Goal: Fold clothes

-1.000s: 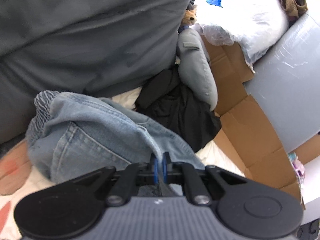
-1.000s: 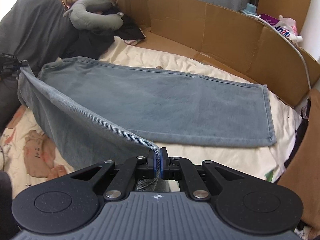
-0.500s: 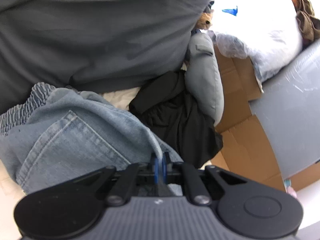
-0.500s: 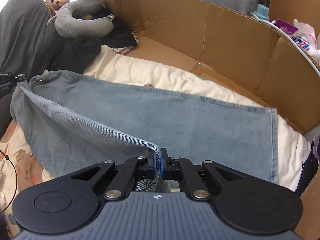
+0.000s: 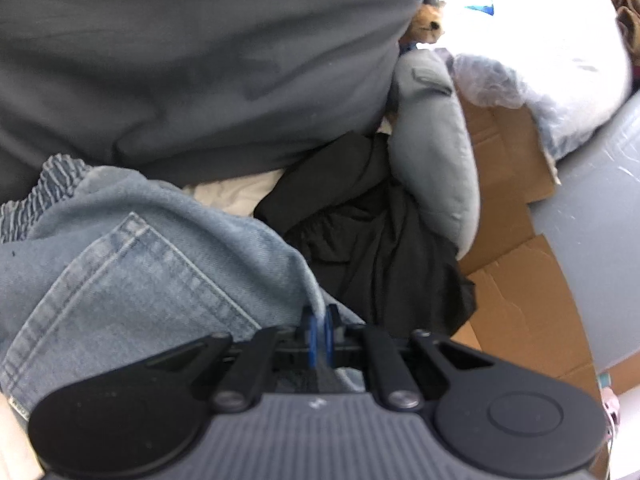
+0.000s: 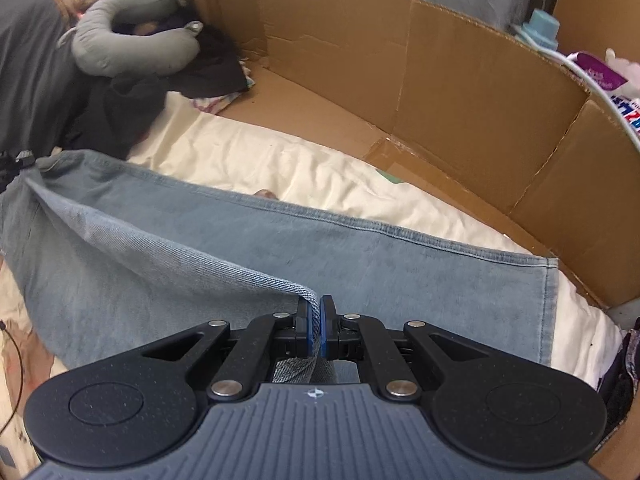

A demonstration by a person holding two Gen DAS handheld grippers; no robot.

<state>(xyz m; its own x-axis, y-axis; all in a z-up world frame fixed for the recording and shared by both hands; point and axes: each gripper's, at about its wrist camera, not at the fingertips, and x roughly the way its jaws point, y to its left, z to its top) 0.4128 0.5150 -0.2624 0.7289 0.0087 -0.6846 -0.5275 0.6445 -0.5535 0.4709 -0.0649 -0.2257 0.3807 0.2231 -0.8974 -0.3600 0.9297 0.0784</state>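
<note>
- Right gripper (image 6: 316, 330): jaws clamped on the lifted edge of the jeans (image 6: 240, 248); left gripper (image 5: 319, 334): jaws clamped on denim near the back pocket (image 5: 132, 272).
- Over the last second the held edge has been carried further over the leg lying flat on the bed sheet (image 6: 280, 160); the cardboard wall (image 6: 460, 80) looms nearer.
- Judgement: lengthwise fold under way, not yet laid down.

The jeans (image 6: 224, 248) have been carried across the sheet (image 6: 304, 168) toward the cardboard wall (image 6: 460, 92) over the last second, their far hem now lying close to it. More of the back pocket (image 5: 132, 280) is shown in the left view, and the black garment (image 5: 372, 232) is seen nearer.
</note>
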